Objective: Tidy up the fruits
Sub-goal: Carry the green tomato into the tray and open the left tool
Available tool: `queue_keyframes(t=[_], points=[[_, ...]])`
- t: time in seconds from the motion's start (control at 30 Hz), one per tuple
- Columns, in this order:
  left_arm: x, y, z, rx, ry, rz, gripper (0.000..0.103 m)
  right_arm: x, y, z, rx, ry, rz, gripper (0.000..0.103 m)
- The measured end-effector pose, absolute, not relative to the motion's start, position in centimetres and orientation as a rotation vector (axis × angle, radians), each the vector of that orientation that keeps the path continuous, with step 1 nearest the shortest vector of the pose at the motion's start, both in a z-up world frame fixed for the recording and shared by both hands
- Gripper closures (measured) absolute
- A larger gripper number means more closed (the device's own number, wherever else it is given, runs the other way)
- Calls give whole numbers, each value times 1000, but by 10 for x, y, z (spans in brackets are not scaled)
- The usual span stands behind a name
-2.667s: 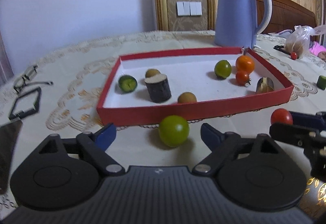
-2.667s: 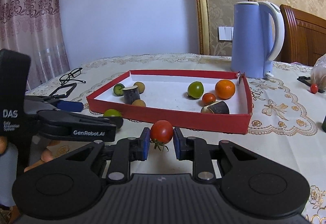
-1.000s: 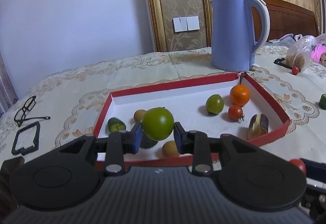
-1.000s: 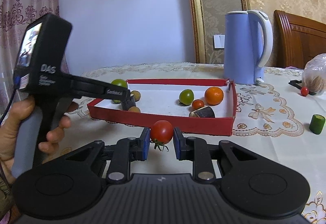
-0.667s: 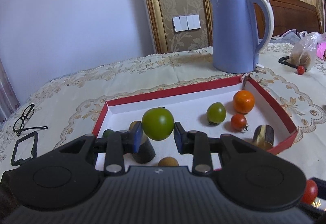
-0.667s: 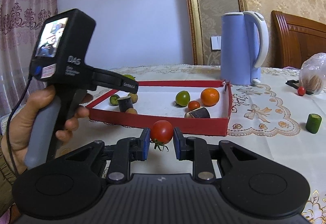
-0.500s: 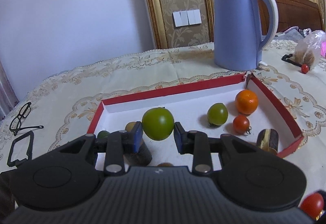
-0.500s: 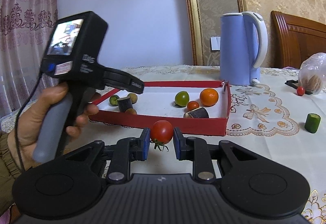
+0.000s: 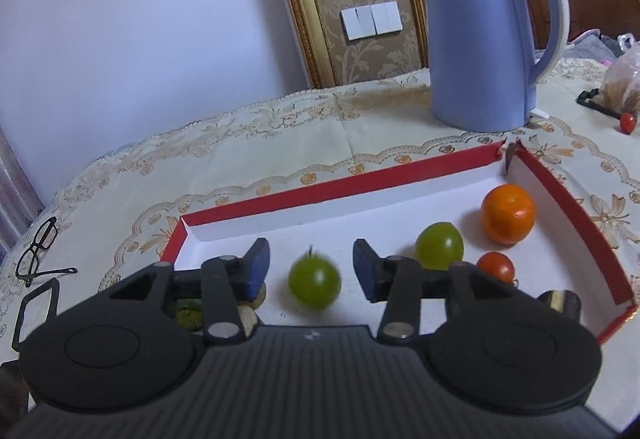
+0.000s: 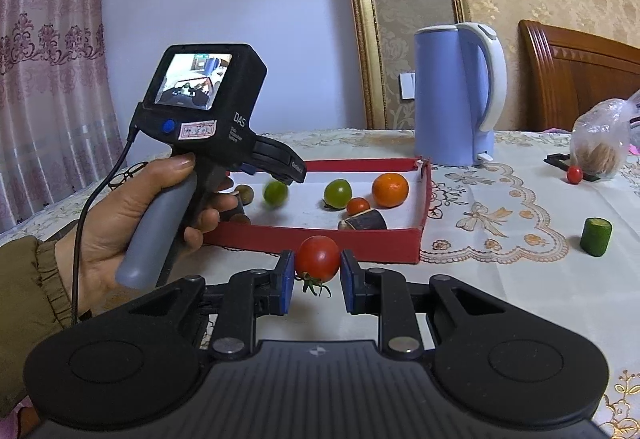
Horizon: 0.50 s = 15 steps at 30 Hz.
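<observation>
My left gripper (image 9: 312, 269) is open above the red tray (image 9: 328, 189). A green tomato (image 9: 315, 282) is blurred between and below its fingers, free of the pads; it also shows in the right wrist view (image 10: 275, 193). Another green tomato (image 9: 439, 246), an orange (image 9: 508, 213) and a small red tomato (image 9: 495, 267) lie in the tray's right half. My right gripper (image 10: 317, 279) is shut on a red tomato (image 10: 318, 259), held above the tablecloth just in front of the tray (image 10: 320, 239).
A blue kettle (image 9: 486, 35) stands behind the tray. Dark cut pieces (image 10: 363, 221) and brown fruits (image 10: 245, 194) lie in the tray. A green cucumber piece (image 10: 596, 237), a plastic bag (image 10: 598, 151) and a cherry tomato (image 10: 575, 174) are at the right. Glasses (image 9: 40, 251) lie at the left.
My left gripper moved forward over the tray, then opened and let go of the green tomato, which is dropping into the tray. The right gripper keeps its hold on the red tomato.
</observation>
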State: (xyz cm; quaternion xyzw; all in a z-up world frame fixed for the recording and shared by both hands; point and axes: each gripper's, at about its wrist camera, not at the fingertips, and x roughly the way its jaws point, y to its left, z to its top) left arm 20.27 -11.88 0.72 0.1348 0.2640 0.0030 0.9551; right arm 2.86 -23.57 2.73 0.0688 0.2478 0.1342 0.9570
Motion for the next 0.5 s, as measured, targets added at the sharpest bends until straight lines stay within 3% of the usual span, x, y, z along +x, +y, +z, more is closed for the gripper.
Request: queue_keyframes(t=[0.1, 0.17, 0.27, 0.5], points=[[190, -112, 10, 270, 503, 13, 41, 29, -234, 26, 140, 505, 272, 80], [177, -101, 11, 263, 473, 27, 25, 29, -231, 26, 136, 506, 277, 80], [154, -75, 12, 224, 439, 52, 16, 31, -225, 26, 130, 508, 284, 80], [117, -5, 2, 69, 464, 75, 13, 33, -207, 29, 107, 509, 311, 80]])
